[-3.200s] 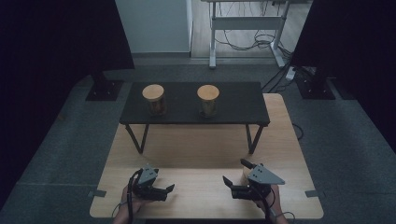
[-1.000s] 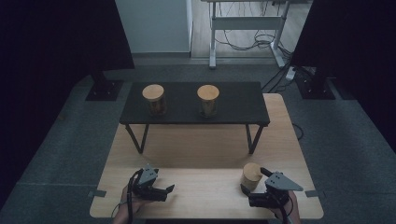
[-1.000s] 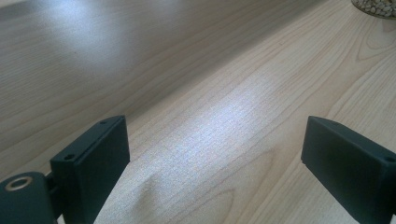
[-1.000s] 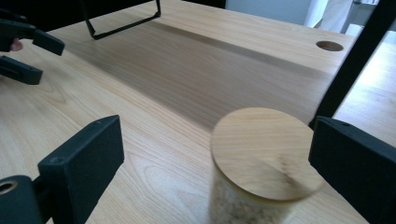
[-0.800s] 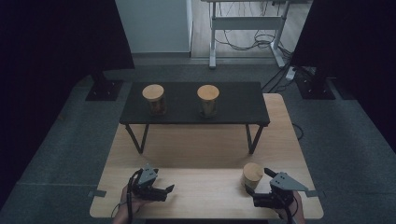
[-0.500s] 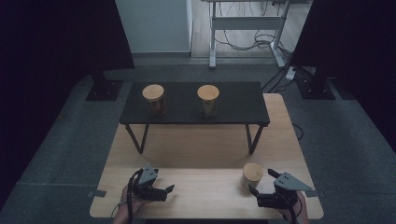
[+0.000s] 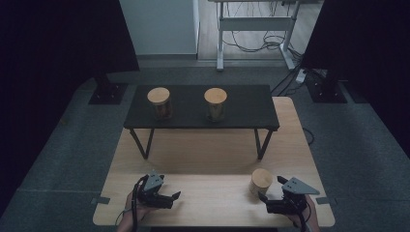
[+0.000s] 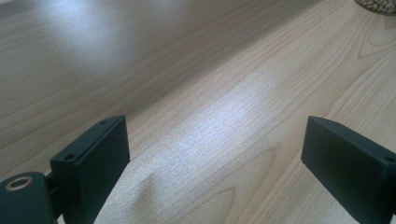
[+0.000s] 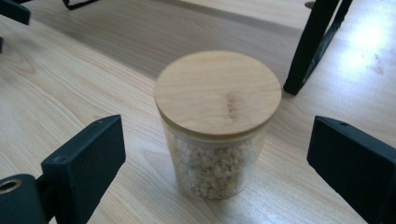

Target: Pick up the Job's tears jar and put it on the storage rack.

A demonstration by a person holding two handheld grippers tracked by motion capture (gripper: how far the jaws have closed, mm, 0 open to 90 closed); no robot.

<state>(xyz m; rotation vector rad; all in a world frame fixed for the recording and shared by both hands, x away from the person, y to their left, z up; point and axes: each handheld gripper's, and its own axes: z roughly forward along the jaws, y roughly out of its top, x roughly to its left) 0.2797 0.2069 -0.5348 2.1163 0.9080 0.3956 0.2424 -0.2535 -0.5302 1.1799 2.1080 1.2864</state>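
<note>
A lidded jar [image 9: 217, 126] of pale grains stands upright on the bench [image 7: 212, 159], just beyond the right gripper [image 7: 270, 203], whose jaws are spread apart, untouching. For a sound grasp, the glass below the lid should be centred between them.

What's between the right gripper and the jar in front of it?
Nothing but bare wooden table. In the right gripper view, the open right gripper faces the jar, jaws apart on either side, not touching it.
</note>
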